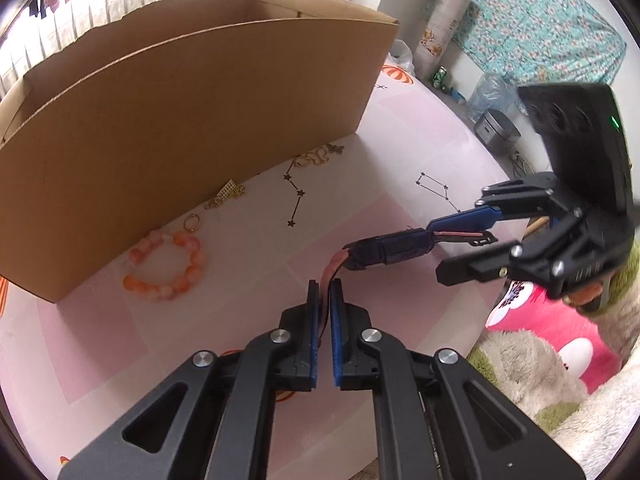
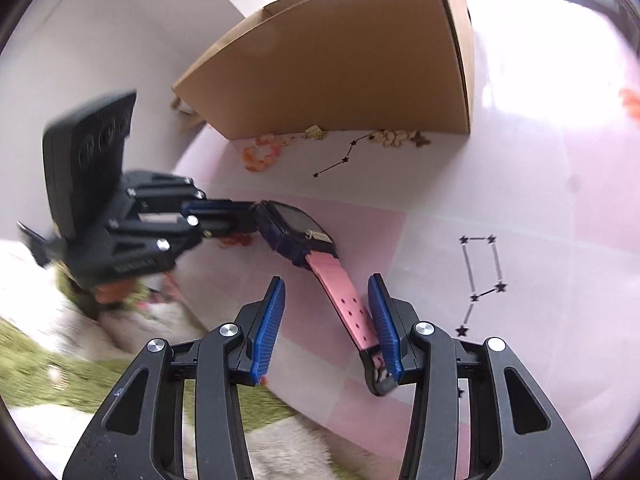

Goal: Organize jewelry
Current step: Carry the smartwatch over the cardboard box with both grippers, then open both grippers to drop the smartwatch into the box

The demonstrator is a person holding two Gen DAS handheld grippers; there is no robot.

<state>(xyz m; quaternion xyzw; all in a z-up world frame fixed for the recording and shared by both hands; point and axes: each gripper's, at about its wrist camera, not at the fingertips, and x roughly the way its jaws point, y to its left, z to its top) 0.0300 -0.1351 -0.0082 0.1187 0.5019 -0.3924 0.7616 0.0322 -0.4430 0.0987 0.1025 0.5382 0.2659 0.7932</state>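
A watch [image 2: 298, 228] with a dark case and pink strap [image 2: 348, 308] hangs over the pink table [image 1: 400, 152] between the two grippers. My left gripper [image 1: 325, 284] is shut on one pink strap end [image 1: 334, 268]; from the right wrist it shows at the left [image 2: 252, 210], right at the watch case. My right gripper [image 2: 326, 280] stands open, with the other strap lying against its right finger only. From the left wrist, the right gripper [image 1: 436, 250] reaches in from the right around that strap. The watch case [image 1: 384, 250] sits just beyond my left fingertips.
A cardboard box [image 1: 180, 120] stands on the table behind. Along its foot lie an orange bead bracelet [image 1: 168, 268], a gold ring [image 1: 191, 223] and gold pieces [image 1: 316, 158]. Off the table's right edge are a pink plush toy [image 1: 552, 336] and a shaggy rug.
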